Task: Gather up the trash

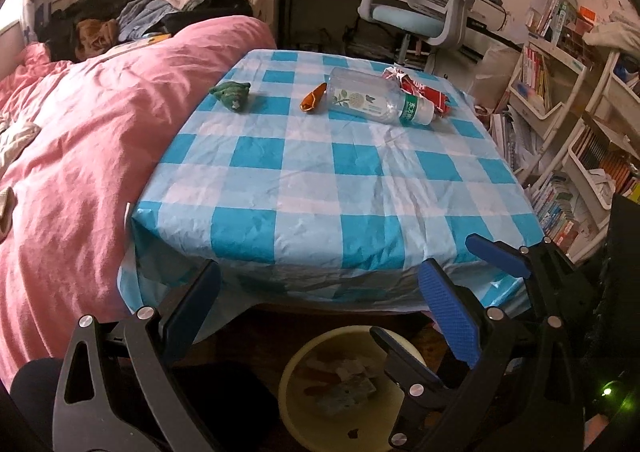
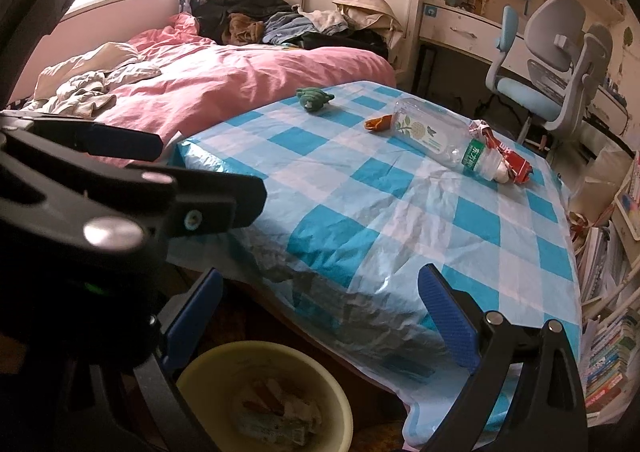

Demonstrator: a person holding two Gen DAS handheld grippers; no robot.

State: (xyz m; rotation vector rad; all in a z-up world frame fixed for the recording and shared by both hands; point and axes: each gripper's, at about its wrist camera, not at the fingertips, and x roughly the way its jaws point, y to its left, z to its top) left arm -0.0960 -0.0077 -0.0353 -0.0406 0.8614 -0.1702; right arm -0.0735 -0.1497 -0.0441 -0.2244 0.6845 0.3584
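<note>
While both tools hover off the near edge of the bench, each shows its two blue-padded fingers spread wide with nothing between them: the left tool (image 1: 320, 292) seen from its own wrist camera, the right tool (image 2: 320, 304) from its own. The right tool also enters the left wrist view at lower right, and the left tool fills the left side of the right wrist view, fingers likewise apart. Directly below and between the tools, on the floor under the bench edge, stands a pale yellow bin (image 1: 296, 372) (image 2: 200, 372) holding some crumpled paper and wrappers. The bench (image 1: 320, 188) (image 2: 420, 220) is covered by a blue-and-white checked cloth that hangs over its near edge. Toward the far side of the cloth lies the trash: a clear plastic bottle (image 1: 372, 95) (image 2: 436, 136) on its side with a green label near its neck, an orange wrapper (image 1: 313, 97) (image 2: 378, 122) touching the bottle's base, and a red crumpled wrapper (image 1: 424, 90) (image 2: 508, 156) against the bottle's neck end. A small green soft toy (image 1: 231, 93) (image 2: 314, 97) sits apart from these, near the bench's left edge. Beside the bench on the left is a bed with a pink cover (image 1: 80, 140) (image 2: 240, 72), clothes heaped at its far end. Beyond the bench stands a grey and blue desk chair (image 1: 432, 0) (image 2: 556, 64); bookshelves (image 1: 568, 124) line the right side
</note>
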